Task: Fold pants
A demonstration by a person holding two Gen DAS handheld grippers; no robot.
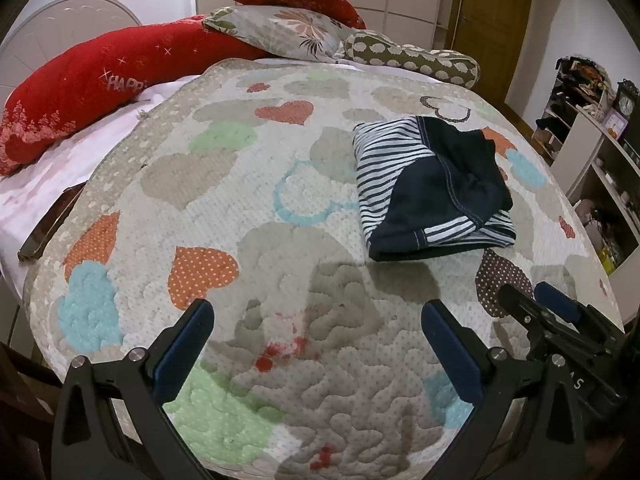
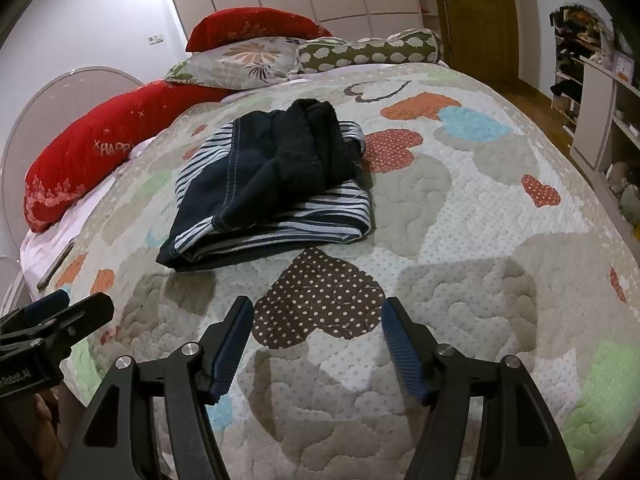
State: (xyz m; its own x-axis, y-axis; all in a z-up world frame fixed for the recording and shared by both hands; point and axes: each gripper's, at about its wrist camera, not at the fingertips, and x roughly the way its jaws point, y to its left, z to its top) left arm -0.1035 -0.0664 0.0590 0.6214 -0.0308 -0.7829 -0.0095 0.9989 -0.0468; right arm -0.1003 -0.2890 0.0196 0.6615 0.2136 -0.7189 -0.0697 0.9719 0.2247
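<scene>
On quilt (image 1: 224,152): folded pants (image 1: 432,188) | 2 claws agape, clear of them

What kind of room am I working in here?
Most likely a bedroom: the folded pants lie on a quilt spread over a bed, pillows are piled at its head, and a wooden door stands beyond.

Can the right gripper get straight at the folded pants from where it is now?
Probably yes. The right gripper is open with nothing between its fingers, and only bare quilt lies between it and the pants ahead. The left gripper sits off to the side, clear of that path.
</scene>
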